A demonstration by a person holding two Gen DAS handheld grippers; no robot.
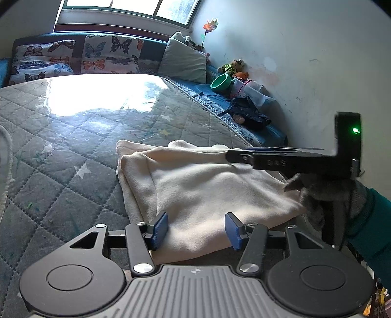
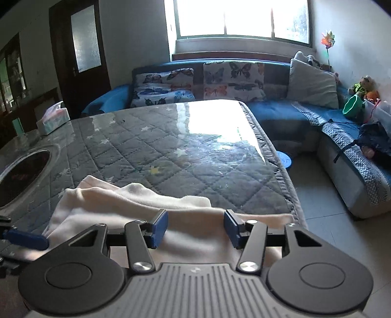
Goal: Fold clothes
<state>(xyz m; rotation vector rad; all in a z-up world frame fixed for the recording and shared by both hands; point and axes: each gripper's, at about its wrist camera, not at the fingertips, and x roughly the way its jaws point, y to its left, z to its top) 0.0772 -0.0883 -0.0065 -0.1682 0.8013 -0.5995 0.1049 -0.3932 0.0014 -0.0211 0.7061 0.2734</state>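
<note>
The cream fleece garment (image 1: 207, 190) sits in a layered bundle at the near edge of the quilted worktop (image 1: 73, 151). Looks soft, light and floppy, so I'd pinch a doubled edge or corner, not the middle. Left tool (image 1: 196, 228) and right tool (image 2: 195, 228) both gape over it, gripping nothing.

Your left wrist view: low over table (image 1: 61, 137), close above cream cloth (image 1: 202, 186), facing window (image 1: 127, 9). Your right wrist view: same low height, also facing window (image 2: 242, 17). Both share cloth (image 2: 136, 203), table (image 2: 171, 146).
</note>
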